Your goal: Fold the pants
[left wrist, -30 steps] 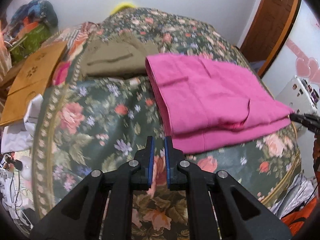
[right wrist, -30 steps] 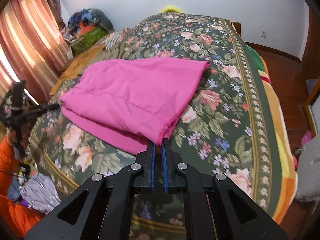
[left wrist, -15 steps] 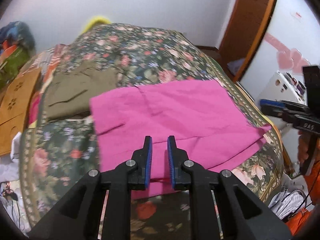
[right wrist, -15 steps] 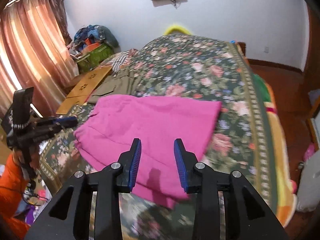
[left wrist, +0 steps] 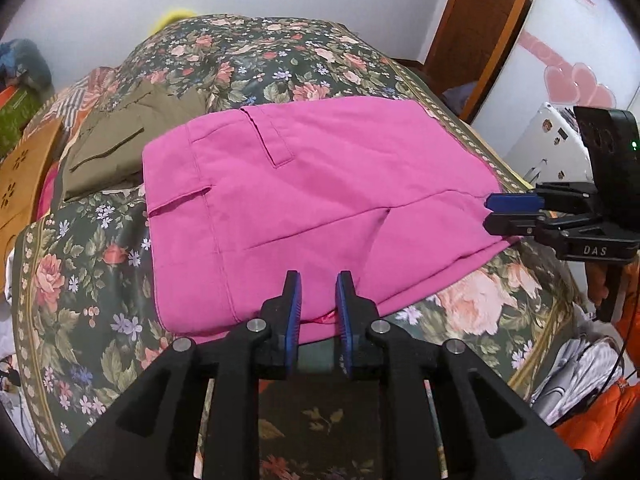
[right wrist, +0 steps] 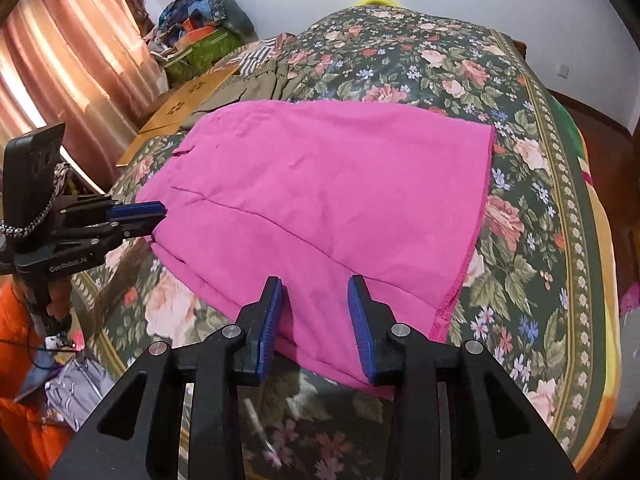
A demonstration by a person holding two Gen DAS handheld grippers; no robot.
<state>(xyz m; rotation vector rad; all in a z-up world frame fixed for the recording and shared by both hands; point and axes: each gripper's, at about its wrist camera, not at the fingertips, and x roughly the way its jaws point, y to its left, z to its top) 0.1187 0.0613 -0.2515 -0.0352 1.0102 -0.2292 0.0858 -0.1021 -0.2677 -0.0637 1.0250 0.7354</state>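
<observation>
Both tongs released, nothing held. Left tongs (left wrist: 317,312) show a narrow gap between the blue pads, hovering at the near edge of the pink pants (left wrist: 320,200) by the waistband end. Right tongs (right wrist: 316,320) gape wider, over the near edge toward the hem end. Each pair also shows side-on in the other's view: left tongs (right wrist: 138,218) at the pants' left edge, right tongs (left wrist: 510,214) at the opposite edge, pads apart only a little there.

Pants lie flat on the floral bed (left wrist: 480,304), folded over at least once into a rough rectangle; layered edges visible along the near side, raw hem (right wrist: 476,220) on the right. Olive garment (left wrist: 116,148) sits just beyond, touching or nearly touching the far left corner. Cardboard sheet (left wrist: 24,176) off to the side.

Handling guess: light, thin woven cloth, soft and floppy, no stiffness, will sag and drag when lifted, layers can slide apart. Not fragile. Best hold looks like pinching all layers together at the two near corners or the two short ends, one tongs each, lifting evenly so the stack stays aligned. Waistband end is thicker, grips surer; hem end thin, may slip out.
</observation>
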